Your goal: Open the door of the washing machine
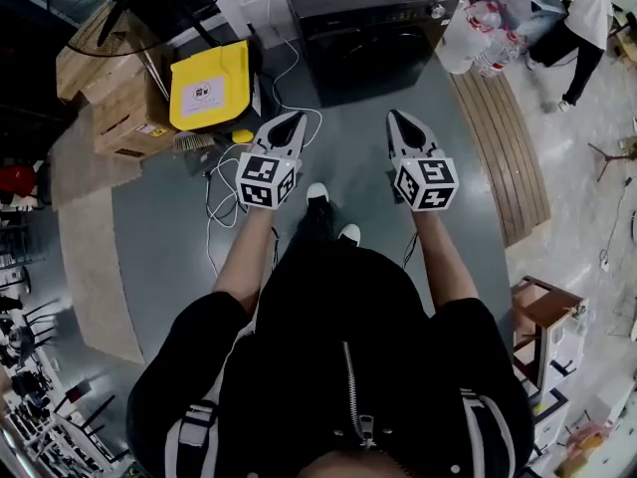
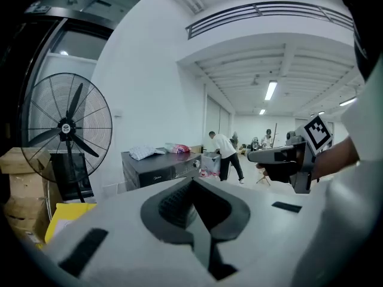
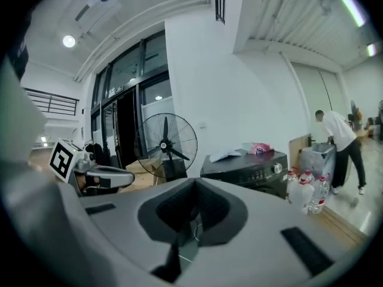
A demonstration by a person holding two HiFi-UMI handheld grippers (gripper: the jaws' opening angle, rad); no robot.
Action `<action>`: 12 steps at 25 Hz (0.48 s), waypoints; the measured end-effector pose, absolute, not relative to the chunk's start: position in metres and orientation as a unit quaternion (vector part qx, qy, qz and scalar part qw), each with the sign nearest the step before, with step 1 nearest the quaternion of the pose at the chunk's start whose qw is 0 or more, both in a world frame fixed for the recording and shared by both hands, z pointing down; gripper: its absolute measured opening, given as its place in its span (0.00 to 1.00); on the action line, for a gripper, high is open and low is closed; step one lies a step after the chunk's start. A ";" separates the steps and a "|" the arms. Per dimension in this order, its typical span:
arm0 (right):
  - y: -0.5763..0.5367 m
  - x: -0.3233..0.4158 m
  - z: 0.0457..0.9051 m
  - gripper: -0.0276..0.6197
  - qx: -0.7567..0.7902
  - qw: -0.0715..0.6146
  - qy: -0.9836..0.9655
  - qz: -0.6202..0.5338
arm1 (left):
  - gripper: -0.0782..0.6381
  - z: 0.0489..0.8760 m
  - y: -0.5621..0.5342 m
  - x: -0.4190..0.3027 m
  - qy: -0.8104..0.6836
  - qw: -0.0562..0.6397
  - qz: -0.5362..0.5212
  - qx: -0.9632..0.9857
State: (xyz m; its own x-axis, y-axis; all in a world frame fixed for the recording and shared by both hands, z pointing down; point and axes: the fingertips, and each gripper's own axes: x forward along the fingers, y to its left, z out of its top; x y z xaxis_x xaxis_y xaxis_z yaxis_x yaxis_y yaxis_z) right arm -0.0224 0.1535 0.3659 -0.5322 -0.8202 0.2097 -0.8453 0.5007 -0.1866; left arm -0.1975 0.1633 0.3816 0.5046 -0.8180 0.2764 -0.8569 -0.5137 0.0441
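We hold the grey-and-black two-jaw left gripper (image 1: 297,119) and its matching right gripper (image 1: 394,118) out ahead of us, side by side and well apart, both pointing forward and tipped a little downward. The left marker cube (image 1: 266,179) and right marker cube (image 1: 426,183), white with black squares, sit at the rear ends by our hands. In each gripper view the dark jaws meet tip to tip, with nothing between them. Our bare left forearm (image 1: 244,267) and right forearm (image 1: 445,267) reach forward from black sleeves (image 1: 189,357).
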 end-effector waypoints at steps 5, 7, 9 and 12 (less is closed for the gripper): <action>0.122 -0.032 0.373 0.04 0.486 0.045 -0.862 0.138 | 0.11 0.389 0.135 -0.204 -0.489 0.095 0.108 0.860; 0.104 -0.035 0.377 0.04 0.491 0.049 -0.859 0.136 | 0.11 0.394 0.116 -0.206 -0.488 0.098 0.106 0.861; 0.084 -0.040 0.383 0.05 0.495 0.056 -0.856 0.138 | 0.11 0.400 0.095 -0.208 -0.486 0.101 0.105 0.862; 0.049 -0.049 0.391 0.05 0.498 0.064 -0.853 0.147 | 0.11 0.406 0.058 -0.214 -0.483 0.108 0.103 0.863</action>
State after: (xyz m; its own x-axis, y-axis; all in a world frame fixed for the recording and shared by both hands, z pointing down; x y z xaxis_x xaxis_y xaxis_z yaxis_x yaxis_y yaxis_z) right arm -0.0491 0.0491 0.3914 -0.4966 -0.8295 0.2554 -0.8672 0.4618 -0.1861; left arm -0.2138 0.0578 0.4062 0.5117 -0.8113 0.2828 -0.8560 -0.5098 0.0863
